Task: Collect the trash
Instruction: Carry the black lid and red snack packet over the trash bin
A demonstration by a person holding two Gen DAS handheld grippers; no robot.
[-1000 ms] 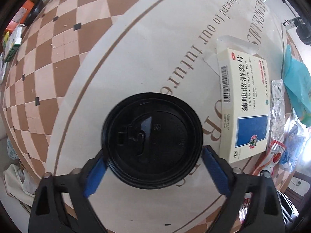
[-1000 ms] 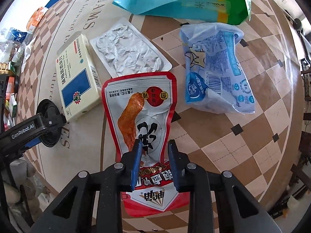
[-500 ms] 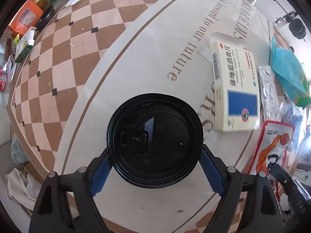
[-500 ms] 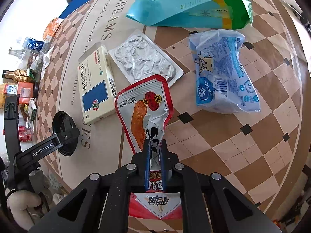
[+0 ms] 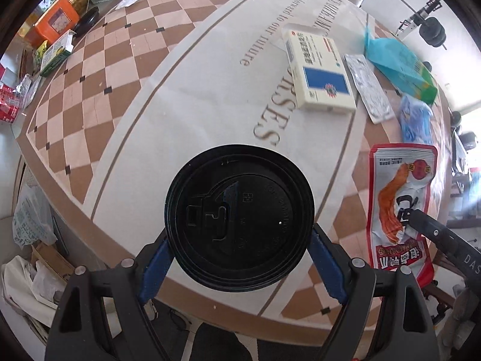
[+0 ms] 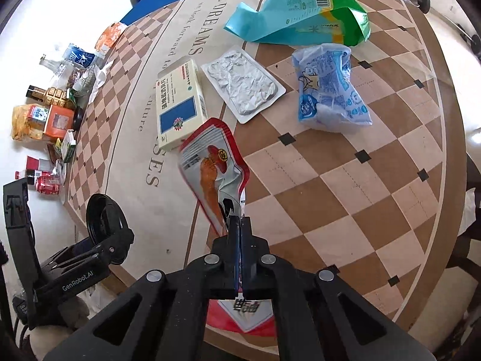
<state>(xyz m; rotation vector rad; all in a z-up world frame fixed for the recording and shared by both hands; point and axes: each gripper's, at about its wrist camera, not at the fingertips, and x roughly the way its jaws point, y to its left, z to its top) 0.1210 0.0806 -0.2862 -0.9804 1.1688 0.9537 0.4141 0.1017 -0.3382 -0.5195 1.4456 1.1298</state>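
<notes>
We hold two pieces of trash at once, so the coming move turns on where the bin lies from them, and we see no bin in either view. The red snack pouch (image 6: 215, 177) hangs from our right gripper (image 6: 239, 225), its long axis running away from the tongs and its far end curling above the checked table (image 6: 345, 210). Those tongs are clenched tight on the pouch's lower part, the printed bottom edge sticking out below the fingers. Our left gripper (image 5: 240, 246) points straight down and clasps the black cup lid (image 5: 239, 219) by its rim, blue pads (image 5: 154, 258) pressed on opposite sides, standing wide because the lid is wide. The lid sits over the table's near edge, with the floor showing below. The medicine box (image 6: 179, 106), foil tray (image 6: 243, 88), blue wrapper (image 6: 329, 90) and teal bag (image 6: 300, 15) lie beyond the pouch, nearer our right hand than our left, and await collection.
</notes>
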